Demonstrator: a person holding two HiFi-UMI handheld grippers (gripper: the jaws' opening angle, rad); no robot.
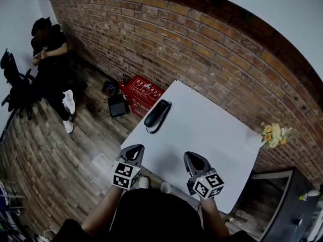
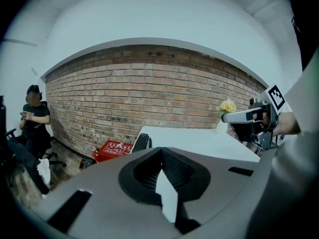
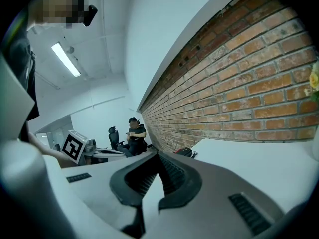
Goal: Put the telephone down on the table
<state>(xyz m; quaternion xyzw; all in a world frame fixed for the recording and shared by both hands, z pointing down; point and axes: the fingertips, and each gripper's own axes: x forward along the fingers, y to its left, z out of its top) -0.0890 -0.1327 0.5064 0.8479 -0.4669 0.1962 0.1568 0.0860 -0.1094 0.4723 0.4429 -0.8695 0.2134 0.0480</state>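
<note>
The black telephone (image 1: 157, 116) lies flat on the white table (image 1: 202, 130), near its far left corner, with nothing touching it. My left gripper (image 1: 133, 153) hovers at the table's near left edge, shut and empty, well short of the phone. My right gripper (image 1: 195, 161) hangs beside it over the near edge, its jaws together with nothing between them. In the left gripper view the telephone (image 2: 141, 142) shows beyond the closed jaws of the left gripper (image 2: 160, 152), and the right gripper (image 2: 244, 117) is at the right. In the right gripper view the right gripper (image 3: 157, 158) holds nothing.
A small vase of yellow flowers (image 1: 273, 134) stands at the table's right corner. On the wooden floor past the table lie a red box (image 1: 142, 91) and a black case (image 1: 117, 105). A person (image 1: 49, 64) sits by the brick wall at far left.
</note>
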